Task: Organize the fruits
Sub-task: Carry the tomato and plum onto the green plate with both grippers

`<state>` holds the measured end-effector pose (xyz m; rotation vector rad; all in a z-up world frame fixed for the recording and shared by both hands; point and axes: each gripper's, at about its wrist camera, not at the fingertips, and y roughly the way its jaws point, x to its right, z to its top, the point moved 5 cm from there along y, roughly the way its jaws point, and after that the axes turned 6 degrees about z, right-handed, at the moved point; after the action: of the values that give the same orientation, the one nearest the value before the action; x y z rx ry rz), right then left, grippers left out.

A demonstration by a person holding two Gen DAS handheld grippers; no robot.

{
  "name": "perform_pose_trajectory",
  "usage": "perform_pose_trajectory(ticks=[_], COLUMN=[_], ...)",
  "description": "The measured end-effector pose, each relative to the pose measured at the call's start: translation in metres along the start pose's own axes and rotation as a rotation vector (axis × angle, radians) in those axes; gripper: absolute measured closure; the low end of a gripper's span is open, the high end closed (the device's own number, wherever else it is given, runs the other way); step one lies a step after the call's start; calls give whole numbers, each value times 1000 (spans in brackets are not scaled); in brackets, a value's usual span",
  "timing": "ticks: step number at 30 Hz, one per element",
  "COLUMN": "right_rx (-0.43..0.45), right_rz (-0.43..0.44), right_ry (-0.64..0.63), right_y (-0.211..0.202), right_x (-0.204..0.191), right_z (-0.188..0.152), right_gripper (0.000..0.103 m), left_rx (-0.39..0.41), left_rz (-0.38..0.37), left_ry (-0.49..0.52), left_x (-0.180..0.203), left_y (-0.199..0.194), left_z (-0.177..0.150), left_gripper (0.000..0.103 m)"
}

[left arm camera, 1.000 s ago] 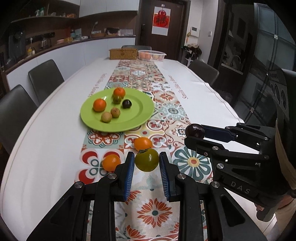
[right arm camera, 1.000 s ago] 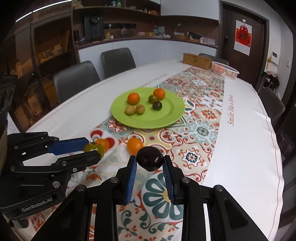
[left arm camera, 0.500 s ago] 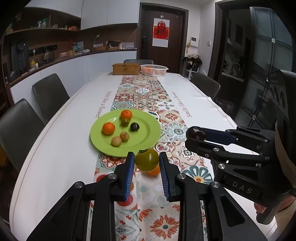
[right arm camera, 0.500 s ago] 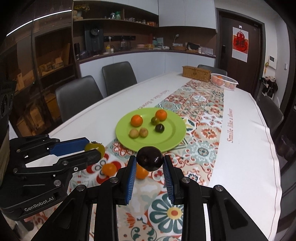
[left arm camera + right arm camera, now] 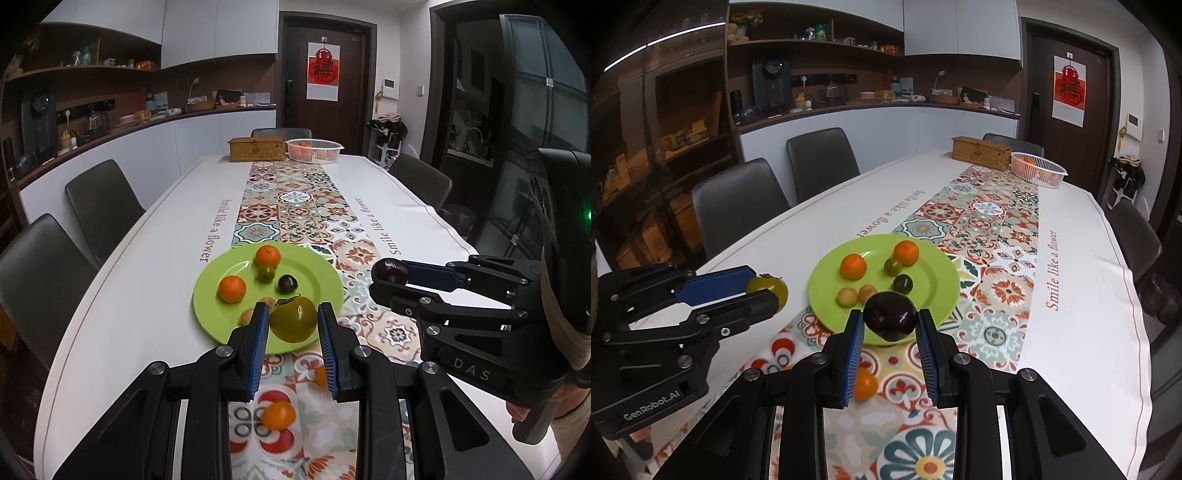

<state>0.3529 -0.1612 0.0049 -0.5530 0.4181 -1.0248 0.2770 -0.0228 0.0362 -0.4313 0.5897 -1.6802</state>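
Chairs [image 5: 99,206]: dark, along the left side of the table [image 5: 155,258].
Green plate [image 5: 218,314]: on the patterned runner [image 5: 295,206], carrying two oranges, two pale round fruits, a small green one and a dark one.
Left gripper [image 5: 291,325]: clamped on a yellow-green tomato [image 5: 293,323], held above the near rim of the plate.
Loose oranges [image 5: 279,415]: two on the runner, under the grippers.
Right gripper [image 5: 890,325]: clamped on a dark glossy plum [image 5: 890,319], near the plate edge.
Far end: woven box [image 5: 256,147] beside white basket [image 5: 314,149].

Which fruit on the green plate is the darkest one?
The small, nearly black round fruit on the green plate, right of the little green fruit. The two oranges and the tan fruits are much lighter.
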Motion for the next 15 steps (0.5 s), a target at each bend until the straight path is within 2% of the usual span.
perform_pose_trajectory(ticks=[15], right_rx=[-64], right_rz=[-21], right_ry=[5], right_y=[59], right_x=[19], right_z=[18], right_gripper=[73], left_rx=[-40], left_rz=[-14], left_ry=[20], left_x=[-21], left_y=[68], left_z=[16], left_gripper=[76])
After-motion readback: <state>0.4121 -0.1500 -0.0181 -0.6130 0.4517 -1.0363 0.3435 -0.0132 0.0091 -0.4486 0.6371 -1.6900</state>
